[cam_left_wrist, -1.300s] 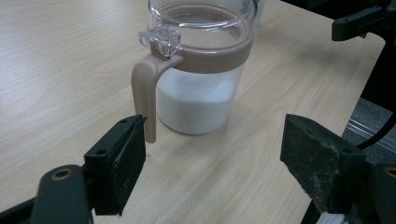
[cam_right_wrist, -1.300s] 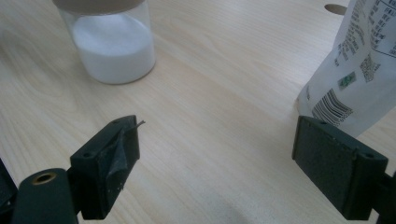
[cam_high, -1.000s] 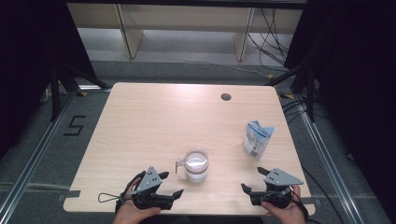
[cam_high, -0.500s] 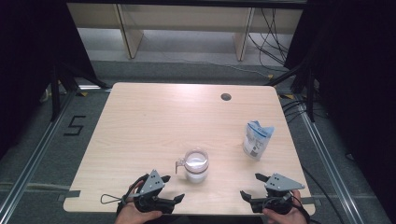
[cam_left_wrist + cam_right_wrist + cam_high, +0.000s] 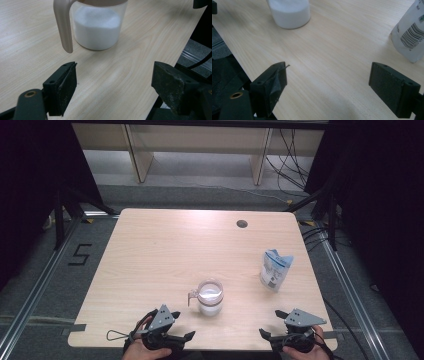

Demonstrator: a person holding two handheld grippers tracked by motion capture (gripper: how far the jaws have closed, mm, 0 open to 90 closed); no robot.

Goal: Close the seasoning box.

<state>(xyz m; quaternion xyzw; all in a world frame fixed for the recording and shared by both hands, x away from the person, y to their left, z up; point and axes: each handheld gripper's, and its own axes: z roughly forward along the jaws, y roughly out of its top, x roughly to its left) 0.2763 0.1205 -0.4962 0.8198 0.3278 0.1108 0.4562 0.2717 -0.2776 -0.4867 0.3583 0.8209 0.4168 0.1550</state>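
**A:** High view had the left gripper [image 5: 181,336] and the right gripper [image 5: 267,334] both parked at the near edge of the table [image 5: 150,250], one hand under each. The jug [image 5: 210,296] sat between them, a bit further in, handle pointing toward the left side. The pouch [image 5: 275,270] stood upright over by the right edge, well apart from the jug.

**B:** Were the jaws shut or what?

**A:** Nope, both were spread wide with nothing in them. The left gripper view showed its gripper [image 5: 113,82] low over the wood, aimed at the jug [image 5: 97,25], which was near but not touching. The jug was clear plastic with white powder [image 5: 96,23] in it, and the beige handle [image 5: 62,25] hung down on the side closer to the left jaw.

**B:** And the right one?

**A:** The right gripper view had its gripper [image 5: 327,80] over bare table too. The jug [image 5: 290,13] was off at the top left, the pouch [image 5: 409,35] at the top right with a barcode showing. Neither was between the jaws.
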